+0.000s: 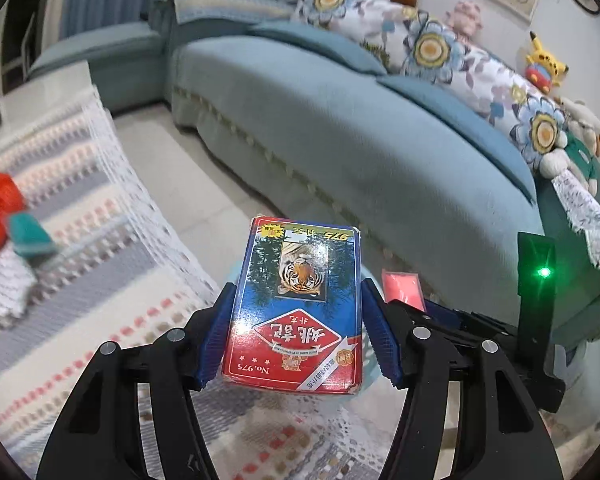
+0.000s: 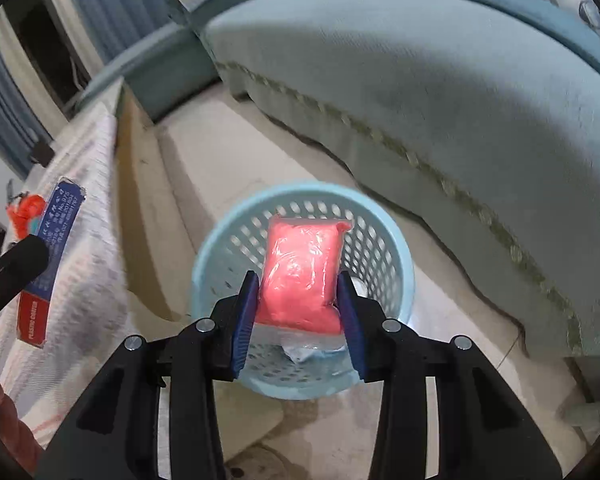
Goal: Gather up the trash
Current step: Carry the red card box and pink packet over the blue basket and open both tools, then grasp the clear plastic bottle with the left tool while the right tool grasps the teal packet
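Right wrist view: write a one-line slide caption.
Right gripper clamps a pink plastic packet above a light blue perforated basket on the floor beside a teal sofa.

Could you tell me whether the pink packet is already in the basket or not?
Not yet: the pink packet is clamped between the right gripper's jaws, above the basket.

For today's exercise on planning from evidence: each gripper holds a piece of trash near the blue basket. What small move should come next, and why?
Probably open the right gripper: it clamps the pink packet, which appears to hang right over the light blue basket, so it should drop in. The left gripper, shut on the card box, can follow.
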